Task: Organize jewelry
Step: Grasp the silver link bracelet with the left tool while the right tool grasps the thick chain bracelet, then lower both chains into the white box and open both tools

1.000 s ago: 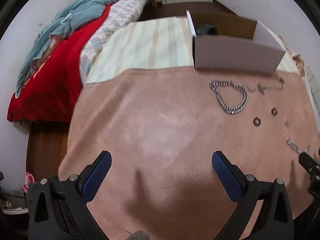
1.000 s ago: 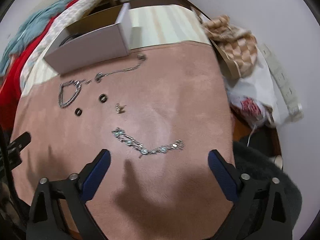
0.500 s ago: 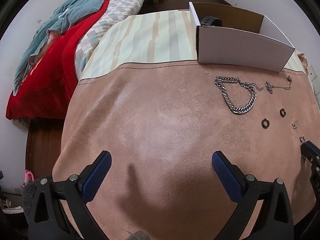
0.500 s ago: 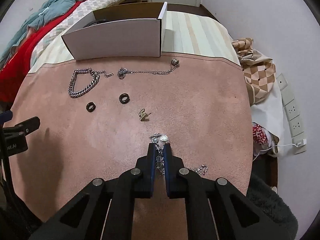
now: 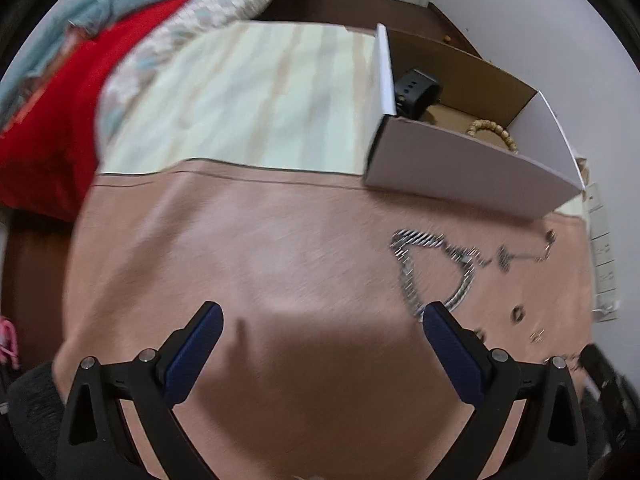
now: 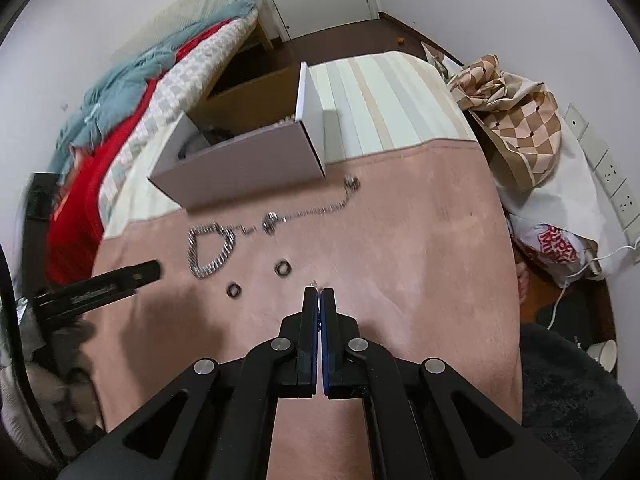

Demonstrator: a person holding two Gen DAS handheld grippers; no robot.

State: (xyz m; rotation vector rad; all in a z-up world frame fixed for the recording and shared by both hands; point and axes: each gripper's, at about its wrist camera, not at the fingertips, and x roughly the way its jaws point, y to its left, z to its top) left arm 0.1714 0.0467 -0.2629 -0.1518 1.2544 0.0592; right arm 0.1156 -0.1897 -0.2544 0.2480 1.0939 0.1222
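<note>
Right gripper point(image 6: 319, 294) pinched shut on thin silver chain point(image 6: 316, 282) above pink cloth point(image 6: 420, 264); left gripper point(image 5: 320, 320) wide open, holding nothing; curb chain point(image 6: 210, 250), two rings beyond; white box point(image 6: 248, 168) far

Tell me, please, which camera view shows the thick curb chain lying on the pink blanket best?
The right wrist view: the thick curb chain lies there whole and fairly sharp, in a loop left of the two dark rings. In the left wrist view the same chain is smeared by motion blur, and one of the left gripper's fingers covers its near end.
</note>
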